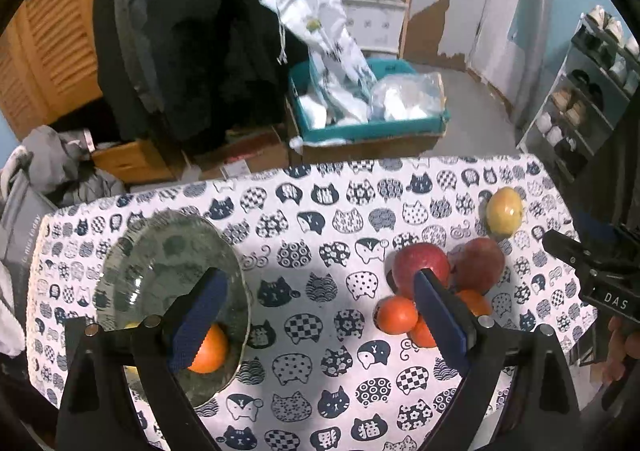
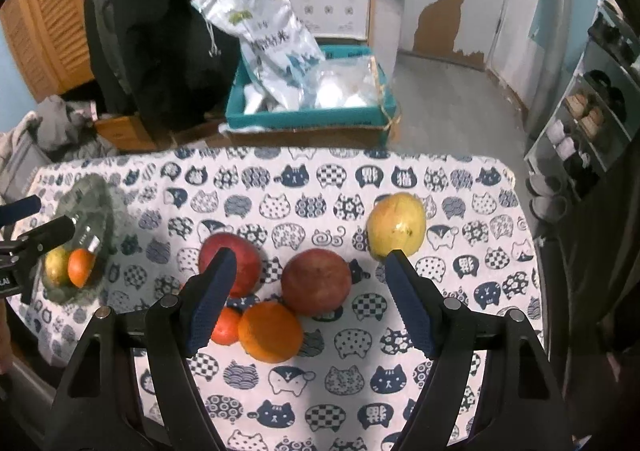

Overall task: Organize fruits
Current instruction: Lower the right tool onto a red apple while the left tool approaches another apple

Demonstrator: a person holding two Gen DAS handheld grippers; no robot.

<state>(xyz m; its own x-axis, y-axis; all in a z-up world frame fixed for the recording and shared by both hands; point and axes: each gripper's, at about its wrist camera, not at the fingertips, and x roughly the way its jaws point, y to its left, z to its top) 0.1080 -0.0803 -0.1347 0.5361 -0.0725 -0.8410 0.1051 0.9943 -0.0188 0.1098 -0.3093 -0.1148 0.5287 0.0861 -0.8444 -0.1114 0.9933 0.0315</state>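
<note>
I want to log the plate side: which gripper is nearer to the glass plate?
Left. The left gripper hovers at the glass plate, one finger over it. The right gripper is far away, above the loose fruit.

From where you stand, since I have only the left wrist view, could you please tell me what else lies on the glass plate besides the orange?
Observer: The right wrist view shows a yellow-green fruit on the glass plate, right beside the orange.
Operator: Thank you. Is the right claw holding anything?
Observer: No. The right claw is open and empty, with the darker red apple showing between its fingers.
</note>
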